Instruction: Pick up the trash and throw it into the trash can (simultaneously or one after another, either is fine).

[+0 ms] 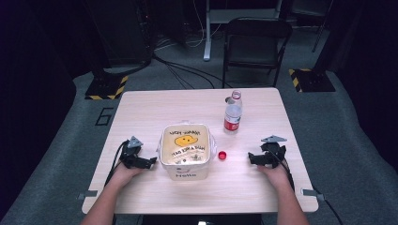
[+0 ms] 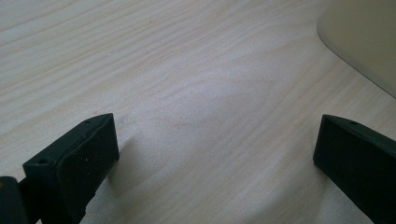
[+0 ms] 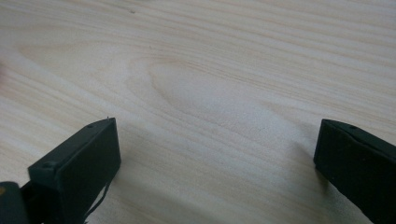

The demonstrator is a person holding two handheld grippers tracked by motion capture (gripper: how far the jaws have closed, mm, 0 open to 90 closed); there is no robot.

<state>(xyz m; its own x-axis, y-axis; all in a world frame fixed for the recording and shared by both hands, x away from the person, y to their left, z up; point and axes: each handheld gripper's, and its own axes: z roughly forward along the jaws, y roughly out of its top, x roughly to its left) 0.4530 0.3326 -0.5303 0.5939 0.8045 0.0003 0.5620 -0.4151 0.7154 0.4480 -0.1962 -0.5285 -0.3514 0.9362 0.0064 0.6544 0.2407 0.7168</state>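
On the table (image 1: 141, 105), centre: lidded container (image 1: 184, 151), left gripper (image 1: 149, 162) just beside its left wall, jaws spread, empty. Bottle (image 1: 233, 114) behind. Red cap (image 1: 222, 154) between container and right gripper (image 1: 252, 158), also spread, empty.

I'm seeing the cream lidded container (image 1: 184, 151) sitting upright mid-worktop, its smiley-face lid on, the small red cap (image 1: 222, 154) lying just beside it.
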